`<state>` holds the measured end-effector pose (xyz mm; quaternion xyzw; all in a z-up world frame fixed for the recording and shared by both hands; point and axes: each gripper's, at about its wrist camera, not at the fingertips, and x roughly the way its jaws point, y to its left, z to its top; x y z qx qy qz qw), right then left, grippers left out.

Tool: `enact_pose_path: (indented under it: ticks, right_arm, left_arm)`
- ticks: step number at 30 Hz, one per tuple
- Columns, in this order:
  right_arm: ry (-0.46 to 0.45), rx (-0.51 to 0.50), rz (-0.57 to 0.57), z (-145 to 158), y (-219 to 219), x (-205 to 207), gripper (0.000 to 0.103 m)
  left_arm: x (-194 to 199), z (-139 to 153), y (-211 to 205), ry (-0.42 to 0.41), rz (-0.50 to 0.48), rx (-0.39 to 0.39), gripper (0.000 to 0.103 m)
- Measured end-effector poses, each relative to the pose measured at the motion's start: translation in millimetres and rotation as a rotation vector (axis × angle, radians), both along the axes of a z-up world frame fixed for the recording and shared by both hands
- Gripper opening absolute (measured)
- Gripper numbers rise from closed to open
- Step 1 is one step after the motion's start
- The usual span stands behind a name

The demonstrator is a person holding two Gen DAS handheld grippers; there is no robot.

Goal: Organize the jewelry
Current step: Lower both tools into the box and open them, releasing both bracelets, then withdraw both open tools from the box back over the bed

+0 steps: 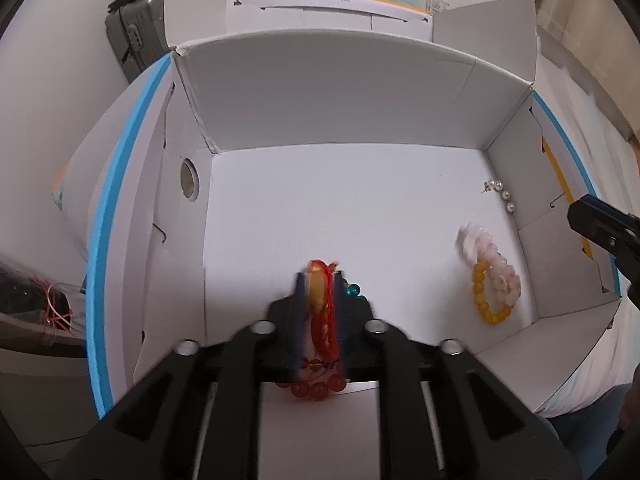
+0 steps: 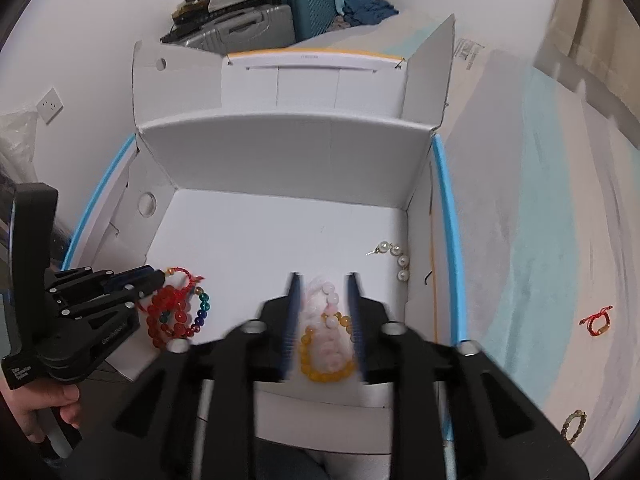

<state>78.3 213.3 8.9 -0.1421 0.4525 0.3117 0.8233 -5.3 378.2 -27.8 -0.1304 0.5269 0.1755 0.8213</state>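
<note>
Honestly, much of the jewelry is hard to read; the left tool (image 1: 319, 280) sits low in the white cardboard box (image 2: 276, 152), its jaws slightly parted around a red cord bracelet (image 1: 323, 320) with an amber bead, and motion blur keeps me from telling whether the pads actually press on it; red beads (image 1: 318, 390) show beneath the tool body, partly covered by it. From the right wrist view that same cluster reads as red and multicoloured bead bracelets (image 2: 176, 316) lying on the box floor near the left wall, with the left tool's tip at the red cord loop.

The right tool (image 2: 324, 280) stands with its jaws apart on either side of a pink bead bracelet (image 2: 320, 304) and a yellow bead bracelet (image 2: 326, 374); the two overlap on the box floor, and the pads look clear of them, though the blue pads (image 2: 290, 320) are smeared by blur. A string of pearls (image 2: 396, 254) lies by the right wall, its small metal end too fine to make out.

Outside the box, on the bed (image 2: 540, 240), lie a red cord bracelet with a bead (image 2: 598, 320) and a dark green bead bracelet (image 2: 574, 426) near the frame edge; suitcases (image 2: 280, 12) stand behind; a hand (image 2: 44, 412) grips the left tool's handle, cut off at the corner.
</note>
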Motion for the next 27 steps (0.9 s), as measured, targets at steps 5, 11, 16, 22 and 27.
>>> enact_pose_path:
  ticks: [5, 11, 16, 22, 27]
  right_arm:
    - [-0.029, 0.043, -0.021, 17.0, -18.8, 0.4, 0.068]
    - [-0.072, 0.086, -0.113, 32.6, -72.2, 10.9, 0.085]
    - [-0.09, 0.075, -0.177, 35.0, -115.3, 21.4, 0.094]
    - [-0.113, 0.06, -0.235, 36.7, -163.5, 27.7, 0.095]
    - [-0.124, 0.054, -0.293, 38.6, -205.6, 31.2, 0.095]
  left_arm:
    - [-0.5, 16.2, -4.3, -0.04, 0.01, 0.026, 0.056]
    - [4.5, 34.6, -23.4, -0.111, -0.011, 0.052, 0.083]
    - [15.7, 42.0, -47.5, -0.151, -0.05, 0.065, 0.097]
    - [32.8, 50.5, -83.3, -0.184, -0.107, 0.068, 0.097]
    - [48.3, 58.0, -115.1, -0.21, -0.153, 0.058, 0.097]
